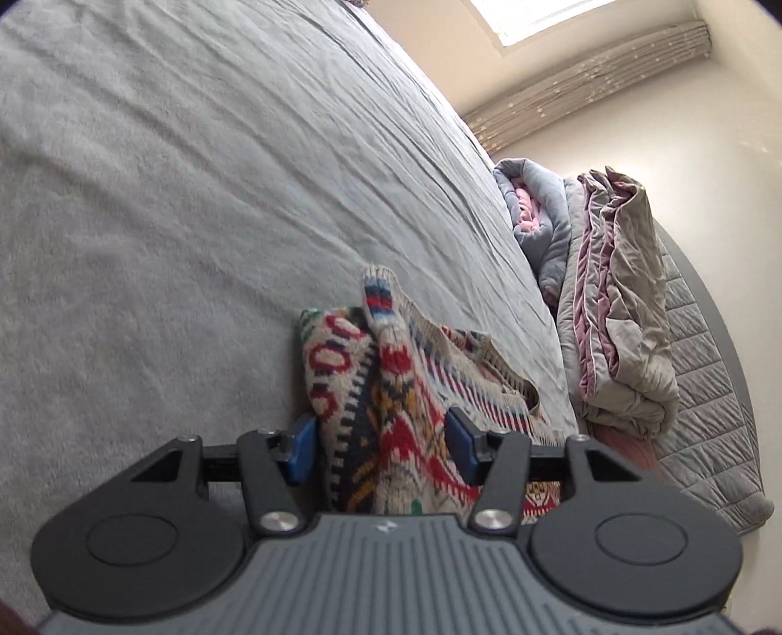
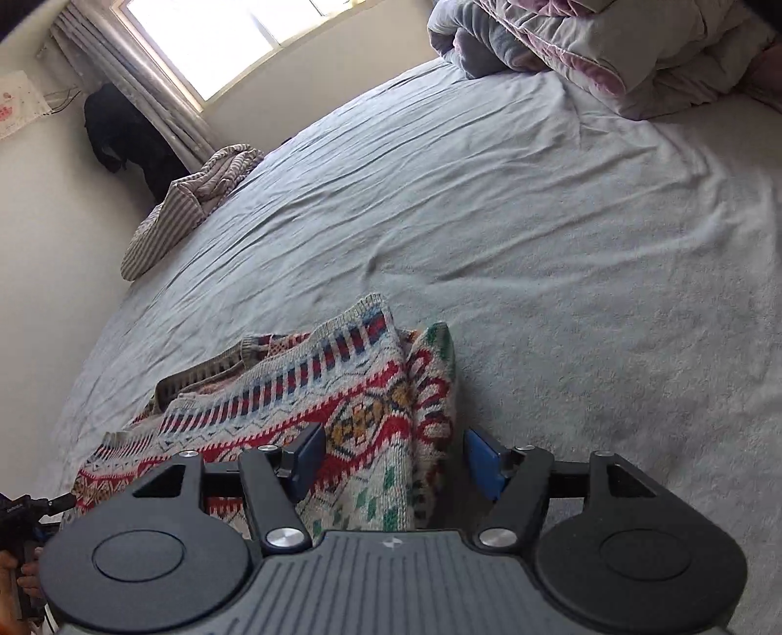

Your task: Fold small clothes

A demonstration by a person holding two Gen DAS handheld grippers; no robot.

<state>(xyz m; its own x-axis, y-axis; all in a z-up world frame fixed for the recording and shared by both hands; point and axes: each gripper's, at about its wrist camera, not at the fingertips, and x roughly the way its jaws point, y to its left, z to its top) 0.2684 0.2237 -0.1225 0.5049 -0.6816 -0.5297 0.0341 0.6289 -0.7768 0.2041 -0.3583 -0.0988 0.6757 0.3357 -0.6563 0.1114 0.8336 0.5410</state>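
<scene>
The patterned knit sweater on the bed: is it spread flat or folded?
Folded, at least partly. The sweater is doubled over, its layers standing as a ridge between the fingers of each hand-held gripper, on the grey bedsheet.

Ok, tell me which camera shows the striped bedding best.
Right wrist: the striped bedding lies bunched at the bed's far edge below the window. The left wrist view does not show it.

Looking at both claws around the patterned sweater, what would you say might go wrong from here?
The left claw and right claw straddle bunched folds of the sweater with jaws apart, so a lift could slip. A cuff sticks up and may flop loose. The grey sheet is wrinkled and could snag.
</scene>
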